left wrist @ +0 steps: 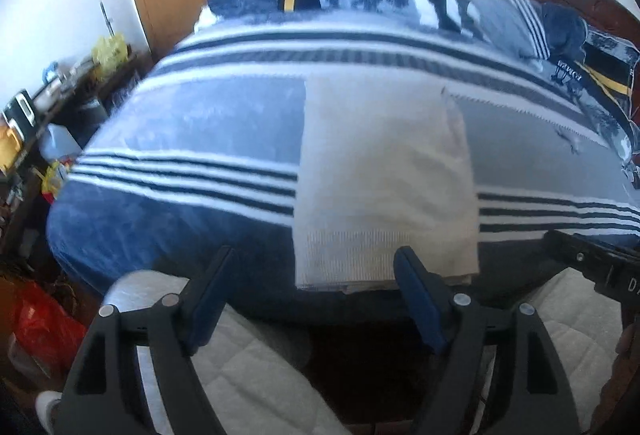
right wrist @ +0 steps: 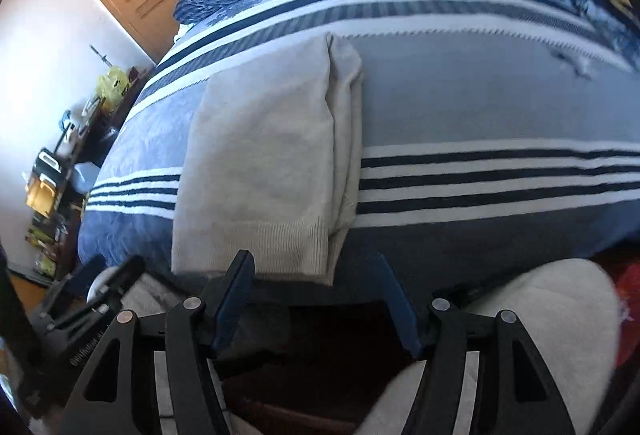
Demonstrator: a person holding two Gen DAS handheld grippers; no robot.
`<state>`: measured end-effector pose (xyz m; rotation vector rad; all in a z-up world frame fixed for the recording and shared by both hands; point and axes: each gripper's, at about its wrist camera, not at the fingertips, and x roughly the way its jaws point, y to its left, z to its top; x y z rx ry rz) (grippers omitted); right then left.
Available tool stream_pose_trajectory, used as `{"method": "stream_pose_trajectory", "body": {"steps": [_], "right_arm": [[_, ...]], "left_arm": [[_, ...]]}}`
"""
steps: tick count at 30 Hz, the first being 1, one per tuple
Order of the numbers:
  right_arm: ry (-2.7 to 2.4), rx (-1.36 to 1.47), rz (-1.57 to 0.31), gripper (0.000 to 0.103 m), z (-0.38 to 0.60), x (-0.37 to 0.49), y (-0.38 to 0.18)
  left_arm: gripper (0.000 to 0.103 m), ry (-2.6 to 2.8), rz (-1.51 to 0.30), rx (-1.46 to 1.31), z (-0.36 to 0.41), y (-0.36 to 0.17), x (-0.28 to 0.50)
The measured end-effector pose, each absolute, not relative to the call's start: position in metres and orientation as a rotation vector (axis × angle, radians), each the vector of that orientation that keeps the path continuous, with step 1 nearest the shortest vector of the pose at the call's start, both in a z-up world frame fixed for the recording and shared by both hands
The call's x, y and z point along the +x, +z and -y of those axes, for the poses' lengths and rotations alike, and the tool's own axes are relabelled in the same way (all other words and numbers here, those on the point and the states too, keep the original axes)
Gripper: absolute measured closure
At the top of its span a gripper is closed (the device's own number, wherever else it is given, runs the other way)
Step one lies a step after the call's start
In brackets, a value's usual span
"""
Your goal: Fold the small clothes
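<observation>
Cream knit sweater: folded into a long rectangle, ribbed hem nearest, lying flat on the striped blue bed. Left claw and right claw: both spread apart, empty, just short of the hem.

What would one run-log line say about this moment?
garment: cream sweater folded lengthwise, flat on striped bed | left gripper: open, empty, near hem | right gripper: open, empty, near hem | contact: none

Both wrist views low at bed foot, facing headboard, sharing cream garment
</observation>
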<state>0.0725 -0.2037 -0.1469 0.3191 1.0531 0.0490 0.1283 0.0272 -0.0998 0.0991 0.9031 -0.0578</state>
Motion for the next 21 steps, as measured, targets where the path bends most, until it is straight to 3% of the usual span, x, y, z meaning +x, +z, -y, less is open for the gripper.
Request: {"method": "stream_pose_trajectory", "body": {"steps": [5,10,21], "right_arm": [[0.002,0.232,-0.993,0.027,0.197,0.053,-0.101],[-0.013,0.225,-0.959,0.027,0.192,0.041,-0.075],[-0.041,0.169,-0.912,0.025,0.175,0.026,-0.033]], "left_arm": [[0.021,-0.021,-0.862,0.119,-0.03,-0.061,0.113],[0.016,-0.007,-0.827,0.111,-0.032,-0.033,0.1],[0.015,-0.013,-0.8,0.102,-0.032,-0.001,0.084]]}}
